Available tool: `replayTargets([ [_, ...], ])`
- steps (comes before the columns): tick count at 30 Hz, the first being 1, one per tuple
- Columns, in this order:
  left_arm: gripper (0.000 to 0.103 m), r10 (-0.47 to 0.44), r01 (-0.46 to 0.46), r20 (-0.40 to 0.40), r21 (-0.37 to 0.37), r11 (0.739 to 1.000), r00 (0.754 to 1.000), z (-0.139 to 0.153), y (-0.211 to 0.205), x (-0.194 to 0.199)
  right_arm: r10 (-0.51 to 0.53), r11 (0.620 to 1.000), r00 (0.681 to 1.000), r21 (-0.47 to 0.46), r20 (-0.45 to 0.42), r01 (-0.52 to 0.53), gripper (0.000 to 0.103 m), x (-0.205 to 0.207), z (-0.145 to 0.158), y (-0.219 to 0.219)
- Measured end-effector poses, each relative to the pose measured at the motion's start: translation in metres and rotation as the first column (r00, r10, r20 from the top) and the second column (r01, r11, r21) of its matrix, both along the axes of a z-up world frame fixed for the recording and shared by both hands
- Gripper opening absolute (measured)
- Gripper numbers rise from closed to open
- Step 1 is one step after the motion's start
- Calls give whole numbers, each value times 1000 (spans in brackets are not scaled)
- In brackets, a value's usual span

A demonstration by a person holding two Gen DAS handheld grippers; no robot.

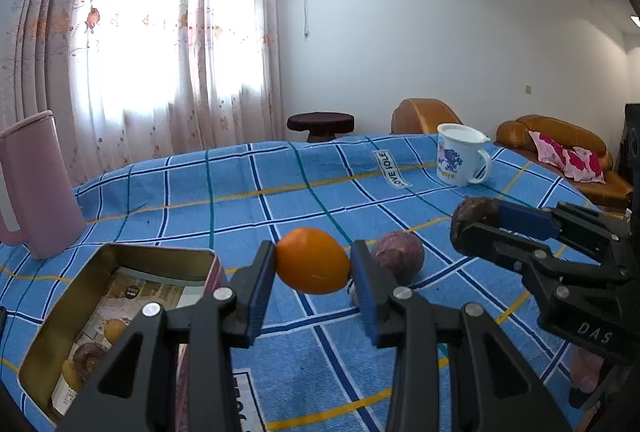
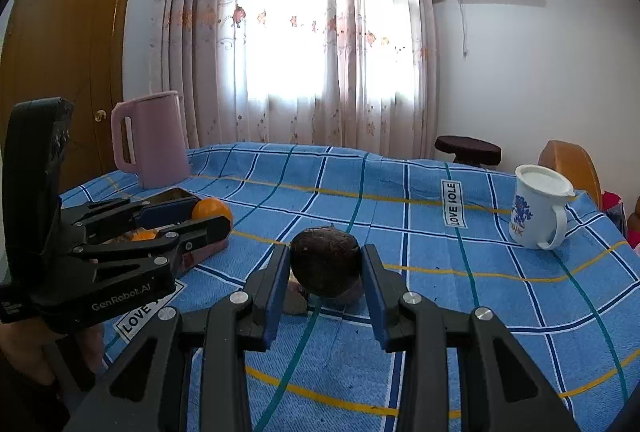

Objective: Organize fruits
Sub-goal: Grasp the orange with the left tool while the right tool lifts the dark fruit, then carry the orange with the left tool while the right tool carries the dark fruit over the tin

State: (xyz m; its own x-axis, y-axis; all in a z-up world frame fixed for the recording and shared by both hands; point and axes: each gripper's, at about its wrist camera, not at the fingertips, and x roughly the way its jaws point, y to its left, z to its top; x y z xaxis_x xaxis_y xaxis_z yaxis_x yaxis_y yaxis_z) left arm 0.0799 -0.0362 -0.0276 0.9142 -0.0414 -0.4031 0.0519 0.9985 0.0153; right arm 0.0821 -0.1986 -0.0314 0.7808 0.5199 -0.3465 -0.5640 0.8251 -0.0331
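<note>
On the far left stands a pink jug (image 1: 30, 183), out of the way near the edge of the blue checked cloth (image 1: 240, 199). Next to it is an open metal tin (image 1: 120, 296). It has some fruit inside already, so it looks like the place where the fruits go.

Just right of the tin, the left gripper (image 1: 312, 264) is squeezed tight on an orange (image 1: 312, 260). The orange is up off the cloth, close to the tin, most likely so it can be dropped in.

A purple passion fruit (image 1: 398, 258) lies on the cloth just behind the orange. Nobody is touching it.

Further right, the right gripper (image 2: 325, 266) is clamped on a dark brown passion fruit (image 2: 325, 260) and holds it above the cloth. It is probably waiting for its turn at the tin.

A white mug (image 1: 460, 159) sits far back on the right.
</note>
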Motion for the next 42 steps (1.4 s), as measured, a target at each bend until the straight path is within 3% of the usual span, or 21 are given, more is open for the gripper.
replayTargets([
  [13,40,1,-1,45,-1,1000,999,3,0,-10,-5,1000,999,-1,33,5,38,-3,2,-1],
  [24,40,-2,3,20,-38,999,1000,2,17,-15,36,999,999,-30,4,-36,38,1,0,27],
  [33,40,67,-67,-2,-84,994,998,9,70,-27,133,989,991,-66,13,-132,38,-1,14,80],
  [42,40,163,-165,-39,-75,983,986,15,132,-30,228,969,974,-101,2,-227,38,-2,17,137],
])
